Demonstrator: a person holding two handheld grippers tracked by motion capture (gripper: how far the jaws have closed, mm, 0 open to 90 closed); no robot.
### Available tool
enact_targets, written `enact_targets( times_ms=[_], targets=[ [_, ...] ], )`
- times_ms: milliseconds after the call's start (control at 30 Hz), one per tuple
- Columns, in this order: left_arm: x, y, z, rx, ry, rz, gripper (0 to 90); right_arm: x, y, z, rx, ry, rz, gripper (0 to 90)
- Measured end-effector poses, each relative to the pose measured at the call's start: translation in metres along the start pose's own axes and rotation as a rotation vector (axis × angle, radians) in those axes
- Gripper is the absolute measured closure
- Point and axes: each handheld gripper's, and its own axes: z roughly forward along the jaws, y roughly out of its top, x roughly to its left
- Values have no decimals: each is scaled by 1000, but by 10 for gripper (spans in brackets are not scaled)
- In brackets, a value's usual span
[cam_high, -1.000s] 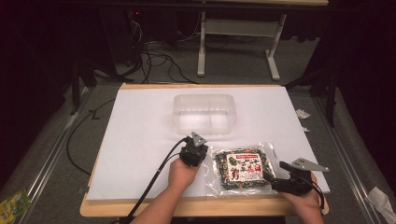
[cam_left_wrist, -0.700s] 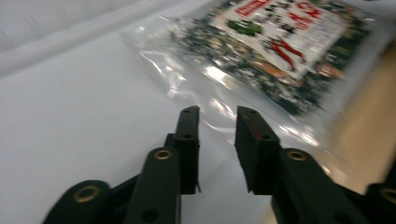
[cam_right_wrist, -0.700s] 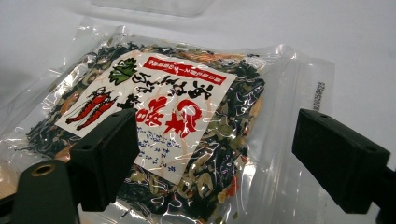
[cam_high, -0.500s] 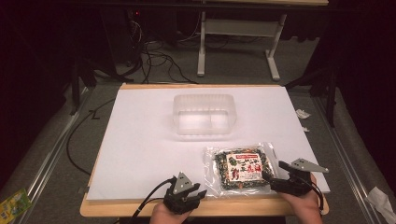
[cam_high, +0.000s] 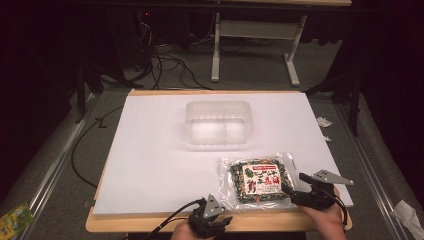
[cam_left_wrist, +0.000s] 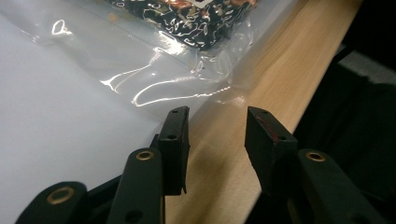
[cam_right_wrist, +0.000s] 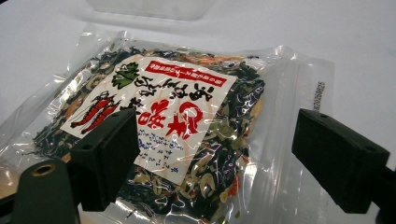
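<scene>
Near the worktop's (cam_high: 150, 150) front right corner lies a clear snack bag (cam_high: 259, 179), the right gripper (cam_high: 306, 186) wide beside it, the left gripper (cam_high: 220, 223) narrowly parted at the front edge

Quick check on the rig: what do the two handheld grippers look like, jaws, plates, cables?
Both are black. The left gripper and right gripper each carry a grey three-cornered plate and trail a black cable. Jaws are blocky black pads on arms with brass-coloured rivets; the left's has a reddish smear.

Your left claw (cam_left_wrist: 217, 135) and right claw (cam_right_wrist: 224, 163): black blocky jaws, brass-ringed pivot holes, small screw holes, grey triangular top plates, black trailing cables.
</scene>
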Motion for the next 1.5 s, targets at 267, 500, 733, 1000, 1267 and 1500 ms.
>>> enact_targets(
  times_ms=[267,500,733,1000,1267,1500],
  targets=[
    [-13,-2,-2,-36,129,93,339,3,2,-1,-7,6,-8,150],
    [-9,2,4,-47,103,97,509,2,2,-1,-7,5,-5,151],
    [-11,10,11,-63,63,95,675,1,1,-4,-11,9,10,153],
    [3,19,-11,-123,63,70,807,31,8,-4,-36,100,-65,198],
    [73,9,-62,-275,119,-143,723,100,5,34,55,259,-251,251],
    [83,6,-70,-307,145,-167,693,138,-2,54,113,310,-378,252]
  ],
)
